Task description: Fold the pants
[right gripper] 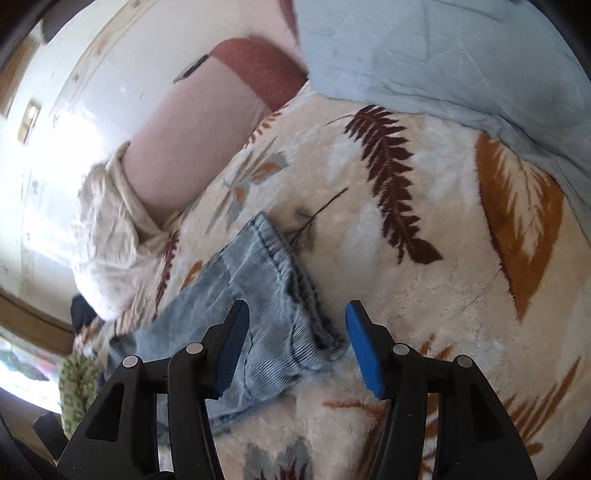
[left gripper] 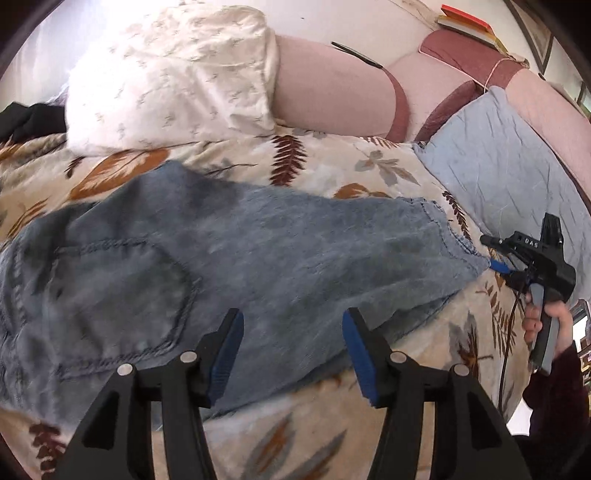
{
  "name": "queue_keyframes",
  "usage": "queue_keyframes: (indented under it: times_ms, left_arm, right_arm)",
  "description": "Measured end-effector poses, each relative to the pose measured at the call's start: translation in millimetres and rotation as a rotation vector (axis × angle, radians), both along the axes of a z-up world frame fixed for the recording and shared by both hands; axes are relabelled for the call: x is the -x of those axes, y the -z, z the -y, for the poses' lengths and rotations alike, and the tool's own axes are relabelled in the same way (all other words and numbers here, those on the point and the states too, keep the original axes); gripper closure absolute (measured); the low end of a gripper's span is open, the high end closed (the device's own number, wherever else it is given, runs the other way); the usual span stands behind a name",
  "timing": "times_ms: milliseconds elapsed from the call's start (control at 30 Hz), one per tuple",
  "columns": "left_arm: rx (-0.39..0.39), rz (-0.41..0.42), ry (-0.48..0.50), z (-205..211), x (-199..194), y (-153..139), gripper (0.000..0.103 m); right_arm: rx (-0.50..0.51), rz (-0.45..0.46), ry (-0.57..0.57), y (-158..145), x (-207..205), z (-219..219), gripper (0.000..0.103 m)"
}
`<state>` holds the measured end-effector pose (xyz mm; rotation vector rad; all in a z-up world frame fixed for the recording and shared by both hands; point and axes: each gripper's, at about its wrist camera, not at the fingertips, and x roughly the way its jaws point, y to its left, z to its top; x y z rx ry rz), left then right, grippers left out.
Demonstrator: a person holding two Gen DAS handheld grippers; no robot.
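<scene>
The pants (left gripper: 207, 266) lie flat on the bed's leaf-print blanket (left gripper: 321, 162), long axis running across my left view: the seat end with a back pocket (left gripper: 122, 299) sits at the left, and the leg stretches away to the right, ending in a frayed hem (left gripper: 447, 236).

My left hand-held gripper (left gripper: 293, 350) hangs over the middle of the leg with its blue-padded fingers spread wide, holding nothing. My right hand-held gripper (right gripper: 295, 345) is likewise spread open, its fingers straddling the hem end (right gripper: 280, 295) of the leg, left finger over denim and right finger over bare blanket; whether the pads touch the cloth I cannot tell.

Only the left view shows the pocket end, and it also catches my right hand-held gripper from outside (left gripper: 496, 267), with my hand (left gripper: 550, 321) on its handle just beside the hem corner. Only the right view shows the hem's stitching close up.

Around the pants: a white patterned pillow (left gripper: 173, 77) beyond the seat end, a pale blue pillow (left gripper: 509, 173) past the hem, a pink padded headboard (left gripper: 332, 96) behind, and books (left gripper: 469, 26) on top of it. Nothing lies on the denim itself.
</scene>
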<state>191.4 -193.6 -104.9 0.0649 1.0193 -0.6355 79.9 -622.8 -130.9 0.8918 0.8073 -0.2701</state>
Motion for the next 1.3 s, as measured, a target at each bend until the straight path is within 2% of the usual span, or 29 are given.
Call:
queue_keyframes:
  times_ms: [67, 133, 167, 233, 300, 400, 467, 567, 667, 733, 833, 867, 933, 1000, 1100, 1200, 1300]
  left_arm:
    - [0.002, -0.002, 0.022, 15.8, -1.7, 2.7, 0.045]
    - [-0.005, -0.015, 0.047, 29.1, -1.7, 9.0, 0.045]
    - [-0.015, -0.024, 0.06, 36.2, -1.0, 14.2, 0.045]
    - [-0.038, -0.04, 0.093, 47.5, 2.5, 25.1, 0.045]
    - [-0.042, -0.061, 0.145, 55.0, 9.0, 33.9, 0.045]
    - [-0.066, -0.109, 0.23, 67.2, 19.3, 49.0, 0.045]
    - [-0.077, -0.104, 0.246, 69.2, 24.8, 54.5, 0.045]
    - [-0.047, -0.099, 0.272, 65.8, 34.5, 53.7, 0.045]
    - [-0.038, -0.097, 0.274, 58.8, 39.7, 50.0, 0.045]
    - [-0.007, -0.115, 0.251, 48.7, 37.3, 43.1, 0.045]
    - [0.055, -0.097, 0.203, 27.8, 34.1, 23.8, 0.043]
    - [0.065, -0.082, 0.184, 21.0, 32.9, 18.1, 0.043]
    - [0.055, -0.047, 0.144, 8.3, 29.5, 11.1, 0.042]
    - [0.031, -0.009, 0.077, -7.0, 20.8, 8.6, 0.042]
    - [0.0, -0.006, -0.025, -35.0, 8.1, 11.5, 0.042]
    - [-0.079, 0.019, -0.109, -60.4, 0.7, 17.5, 0.042]
    - [-0.101, -0.015, -0.173, -85.8, -4.5, 30.3, 0.042]
  right_arm:
    - [-0.055, 0.0, 0.004, 9.1, -3.5, 1.4, 0.052]
    - [-0.074, 0.002, -0.037, 13.2, -8.9, -2.8, 0.059]
    - [-0.064, -0.012, -0.051, 13.3, -10.7, -3.7, 0.062]
    - [0.012, -0.067, -0.057, 12.3, -14.1, -8.4, 0.081]
    - [0.012, -0.075, -0.053, 11.2, -12.2, -5.6, 0.085]
    - [-0.029, -0.078, -0.043, 13.8, -6.0, 2.4, 0.087]
    - [-0.013, -0.092, -0.051, 15.0, -5.8, 2.0, 0.087]
    - [-0.001, -0.153, -0.056, 23.6, -10.2, 0.6, 0.087]
    - [-0.008, -0.17, -0.054, 27.5, -13.0, 1.5, 0.087]
    - [0.033, -0.195, -0.04, 18.6, -13.6, -1.1, 0.07]
    - [0.221, -0.225, -0.018, -10.8, -14.8, -20.0, 0.067]
    - [0.298, -0.184, -0.045, -26.4, -16.1, -33.7, 0.067]
    - [0.358, -0.102, -0.126, -45.7, -19.8, -58.2, 0.066]
    - [0.335, -0.024, -0.249, -53.6, -28.4, -89.1, 0.065]
    - [0.291, -0.024, -0.369, -38.9, -47.7, -133.6, 0.065]
    - [0.322, -0.078, -0.437, -15.9, -65.6, -173.5, 0.067]
    - [0.377, -0.156, -0.479, 5.9, -73.3, -206.2, 0.069]
